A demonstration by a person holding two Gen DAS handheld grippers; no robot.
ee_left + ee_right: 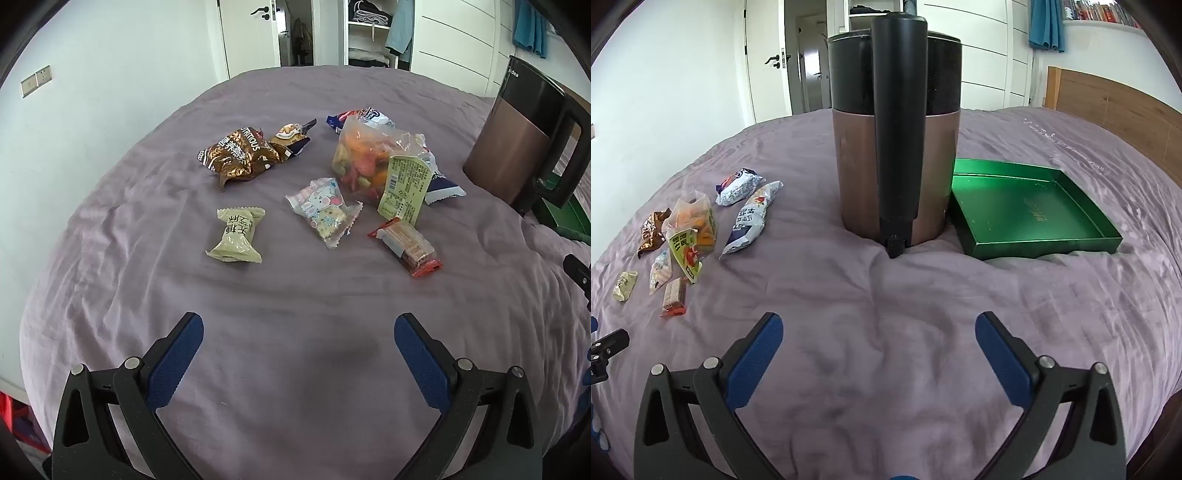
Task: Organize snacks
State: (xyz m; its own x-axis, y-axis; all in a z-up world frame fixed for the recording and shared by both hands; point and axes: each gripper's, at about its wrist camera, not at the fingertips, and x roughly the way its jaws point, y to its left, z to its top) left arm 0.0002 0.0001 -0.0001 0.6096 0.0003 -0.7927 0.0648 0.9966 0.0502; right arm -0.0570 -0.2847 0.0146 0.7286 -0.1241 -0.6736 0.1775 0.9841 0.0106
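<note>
your left gripper (pixel 298 328) hung over the purple bedspread (pixel 295 369), tipped downward, its blue pads spread wide with only cloth between them. ahead of it the snacks lay in a loose scatter on the bed. nearest you were a pale green pack (pixel 236 240), a pink cartoon pack (pixel 325 210) and a red bar (pixel 406 245), each apart from the others. behind those sat a crumpled brown bag (pixel 240 155), with a small dark-blue pack (pixel 293 136) touching its right end. on the right, a clear bag of mixed orange and red pieces (pixel 369 158) stood highest, its green label (pixel 404 188) hanging down the front; a blue and white pack (pixel 360 116) lay just behind it and a white pack (pixel 441 184) poked out at its right side.

your right gripper (pixel 879 328) was just as wide, empty, pointed down at bare cloth. straight ahead of it stood a kettle (pixel 857 177), upright, copper below and black above, its black handle (pixel 899 129) facing you. an empty green tray (pixel 1034 218) lay on the bed just right of the kettle, its near corner about touching the base. the snacks lay well to the kettle's left. a wooden headboard (pixel 1108 103) showed at the far right.
</note>
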